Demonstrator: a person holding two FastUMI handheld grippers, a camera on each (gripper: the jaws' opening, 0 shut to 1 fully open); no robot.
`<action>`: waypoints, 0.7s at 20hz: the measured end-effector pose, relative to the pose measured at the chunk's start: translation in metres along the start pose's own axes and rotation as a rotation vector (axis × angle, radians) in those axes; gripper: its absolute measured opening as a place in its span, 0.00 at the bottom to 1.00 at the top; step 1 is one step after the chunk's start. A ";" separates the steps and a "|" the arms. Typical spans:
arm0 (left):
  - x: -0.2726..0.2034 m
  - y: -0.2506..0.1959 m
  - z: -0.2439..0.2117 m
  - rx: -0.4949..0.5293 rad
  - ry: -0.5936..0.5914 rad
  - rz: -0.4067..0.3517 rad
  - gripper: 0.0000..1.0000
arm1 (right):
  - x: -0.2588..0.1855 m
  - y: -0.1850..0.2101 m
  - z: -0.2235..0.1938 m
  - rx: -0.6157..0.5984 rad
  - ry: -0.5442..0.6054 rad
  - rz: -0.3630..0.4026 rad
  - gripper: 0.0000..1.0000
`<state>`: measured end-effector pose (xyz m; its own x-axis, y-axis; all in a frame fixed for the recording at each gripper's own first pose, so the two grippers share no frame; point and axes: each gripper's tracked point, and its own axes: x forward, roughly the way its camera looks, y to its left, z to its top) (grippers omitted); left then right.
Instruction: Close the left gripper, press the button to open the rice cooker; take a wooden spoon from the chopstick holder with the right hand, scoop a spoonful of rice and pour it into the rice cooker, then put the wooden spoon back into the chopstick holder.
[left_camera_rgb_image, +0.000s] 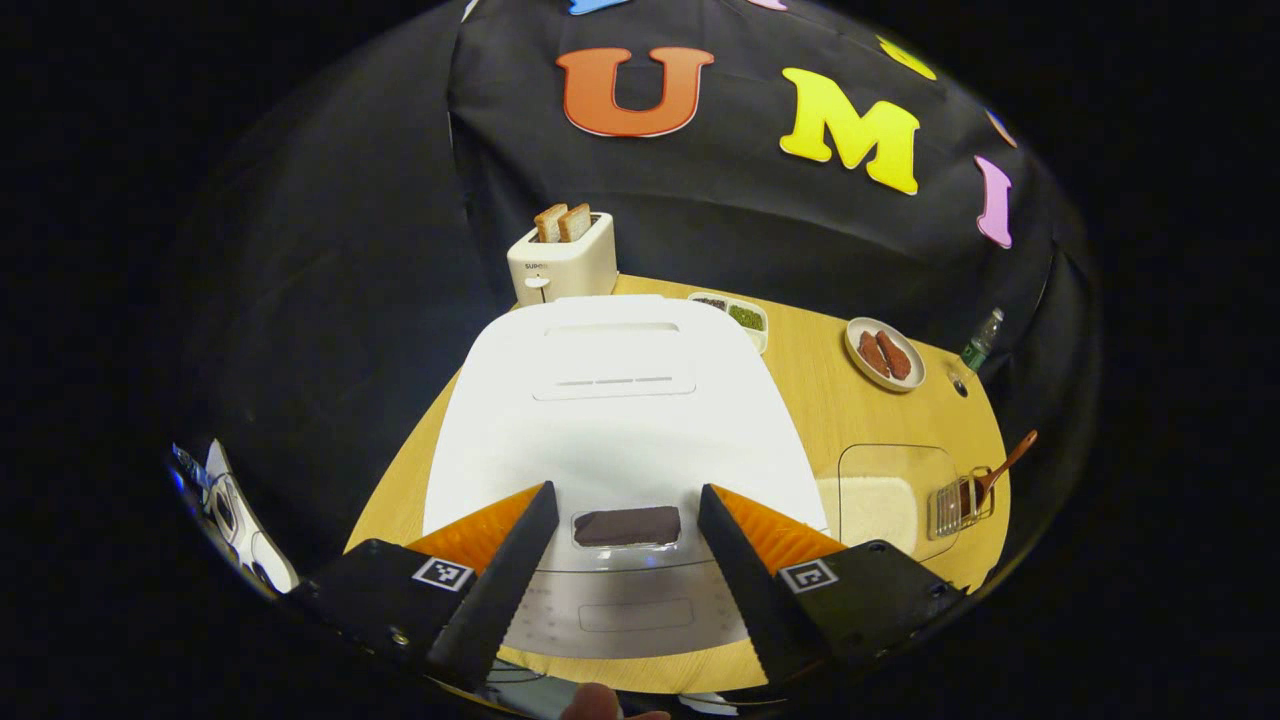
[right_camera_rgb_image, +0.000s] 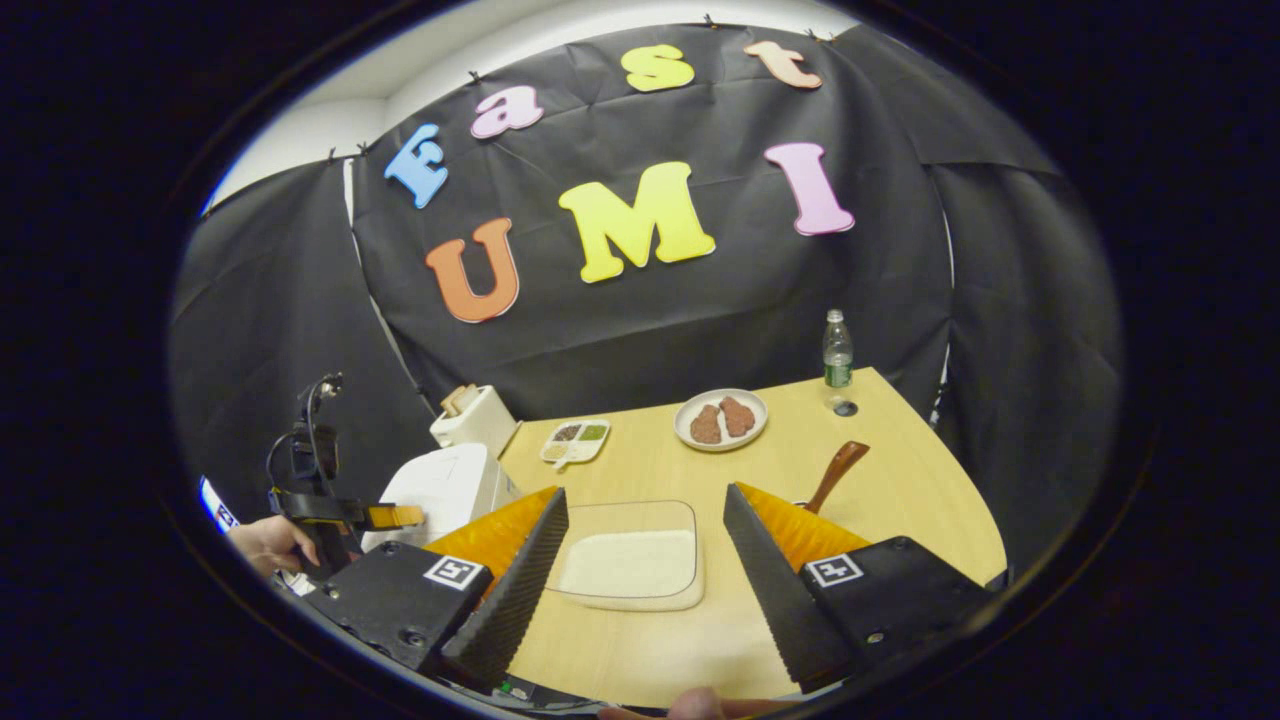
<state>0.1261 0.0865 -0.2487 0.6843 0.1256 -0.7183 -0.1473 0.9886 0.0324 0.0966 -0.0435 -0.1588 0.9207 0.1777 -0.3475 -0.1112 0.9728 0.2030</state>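
The white rice cooker (left_camera_rgb_image: 620, 420) sits just ahead of my left gripper (left_camera_rgb_image: 626, 490), its lid down. My left gripper is open, a finger on each side of the dark panel (left_camera_rgb_image: 626, 525) on the cooker's front. To the right stand a clear container of rice (left_camera_rgb_image: 885, 500) and a wire chopstick holder (left_camera_rgb_image: 958, 505) with the wooden spoon (left_camera_rgb_image: 1010, 460) sticking out. My right gripper (right_camera_rgb_image: 645, 492) is open and holds nothing, hovering over the rice container (right_camera_rgb_image: 630, 565). The spoon handle (right_camera_rgb_image: 838, 472) rises behind its right finger. The cooker (right_camera_rgb_image: 445, 490) is at the left.
A toaster (left_camera_rgb_image: 562, 260) with bread stands behind the cooker. A divided seasoning dish (right_camera_rgb_image: 575, 440), a plate of sausages (right_camera_rgb_image: 720, 420) and a bottle (right_camera_rgb_image: 837, 350) line the back of the wooden table (right_camera_rgb_image: 900, 500). A hand (right_camera_rgb_image: 265, 545) holds the left gripper (right_camera_rgb_image: 395, 516).
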 end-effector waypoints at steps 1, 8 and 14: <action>0.002 0.000 0.003 -0.004 -0.005 0.003 0.97 | 0.000 0.000 0.003 -0.011 -0.003 0.006 1.00; -0.009 -0.003 0.018 -0.049 -0.096 0.001 0.95 | 0.002 -0.011 0.014 -0.058 -0.019 0.029 1.00; -0.074 -0.022 0.056 -0.136 -0.324 0.006 0.95 | 0.013 -0.017 0.029 -0.073 -0.064 0.072 1.00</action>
<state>0.1191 0.0607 -0.1573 0.8712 0.1729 -0.4596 -0.2310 0.9702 -0.0729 0.1211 -0.0623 -0.1399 0.9311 0.2400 -0.2748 -0.2026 0.9665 0.1577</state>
